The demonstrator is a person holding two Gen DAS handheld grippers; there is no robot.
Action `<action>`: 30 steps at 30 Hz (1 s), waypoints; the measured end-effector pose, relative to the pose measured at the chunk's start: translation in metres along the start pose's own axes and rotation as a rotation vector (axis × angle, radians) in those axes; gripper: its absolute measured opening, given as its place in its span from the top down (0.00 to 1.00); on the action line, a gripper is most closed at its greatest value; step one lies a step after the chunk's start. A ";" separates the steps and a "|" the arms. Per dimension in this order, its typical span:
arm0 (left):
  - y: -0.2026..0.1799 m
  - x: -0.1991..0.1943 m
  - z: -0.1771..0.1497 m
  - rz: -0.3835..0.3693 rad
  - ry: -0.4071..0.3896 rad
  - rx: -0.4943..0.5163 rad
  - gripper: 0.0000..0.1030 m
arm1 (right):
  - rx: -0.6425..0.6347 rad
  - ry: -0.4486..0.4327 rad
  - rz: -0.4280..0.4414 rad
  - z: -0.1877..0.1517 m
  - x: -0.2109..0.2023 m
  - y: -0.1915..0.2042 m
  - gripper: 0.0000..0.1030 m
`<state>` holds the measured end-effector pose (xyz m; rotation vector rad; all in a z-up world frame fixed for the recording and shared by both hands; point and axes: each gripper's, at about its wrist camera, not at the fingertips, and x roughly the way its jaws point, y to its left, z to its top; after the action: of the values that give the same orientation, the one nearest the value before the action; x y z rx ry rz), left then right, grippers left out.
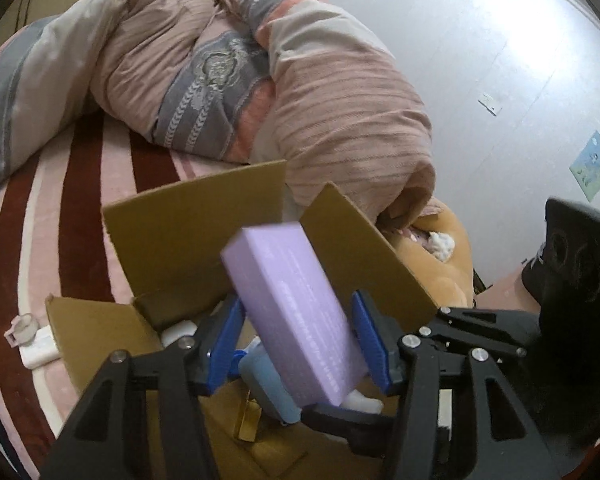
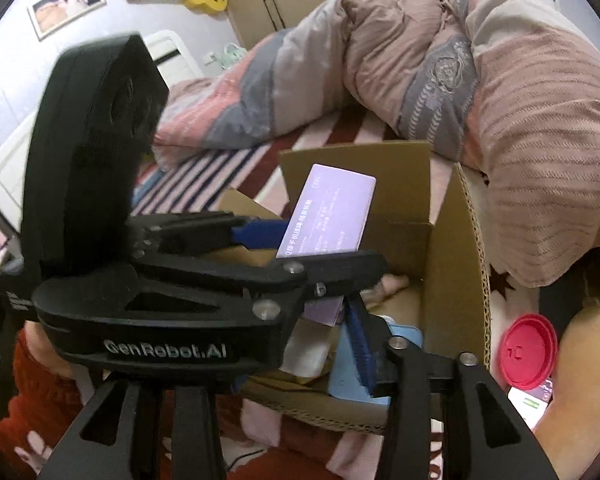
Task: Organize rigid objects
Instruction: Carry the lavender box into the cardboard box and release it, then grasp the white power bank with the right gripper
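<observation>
Reading "GenRobot.AI": left claw point(image 2: 300, 240) around purple box point(image 2: 327, 212).

A: Where does the left wrist view look from?

B: From just behind its blue-padded fingers point(image 1: 224, 344), close over the open brown cardboard box point(image 1: 180, 240), facing the crumpled pink-and-grey striped duvet point(image 1: 228, 80) in the upper half of the frame.

A: And the right wrist view?

B: Close above the same box point(image 2: 443, 264), lower centre, facing the duvet point(image 2: 479, 80) at upper right. Both share the flat lilac rectangular carton point(image 1: 292, 312) point(image 2: 327, 212).
</observation>
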<state>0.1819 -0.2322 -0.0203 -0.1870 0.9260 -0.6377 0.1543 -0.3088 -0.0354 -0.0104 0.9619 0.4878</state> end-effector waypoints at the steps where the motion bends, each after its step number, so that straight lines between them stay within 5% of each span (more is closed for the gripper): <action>1: 0.002 -0.002 0.000 -0.002 -0.006 -0.004 0.28 | 0.000 0.016 -0.018 0.000 0.004 0.001 0.55; 3: 0.005 -0.014 -0.001 0.009 -0.035 0.002 0.19 | -0.004 0.021 -0.030 -0.002 0.007 0.001 0.49; 9: 0.024 -0.065 -0.004 0.058 -0.098 0.010 0.18 | -0.072 -0.036 -0.071 0.000 0.004 0.018 0.49; 17: 0.099 -0.159 -0.036 0.246 -0.202 -0.087 0.18 | -0.248 -0.182 0.018 0.023 0.003 0.100 0.49; 25: 0.194 -0.212 -0.110 0.416 -0.216 -0.213 0.18 | -0.307 -0.079 0.180 0.017 0.091 0.186 0.49; 30: 0.241 -0.213 -0.160 0.418 -0.193 -0.275 0.18 | -0.270 -0.011 0.131 0.005 0.162 0.196 0.48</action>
<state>0.0669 0.1045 -0.0697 -0.2850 0.8296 -0.1018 0.1560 -0.0689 -0.1198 -0.1886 0.8832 0.7356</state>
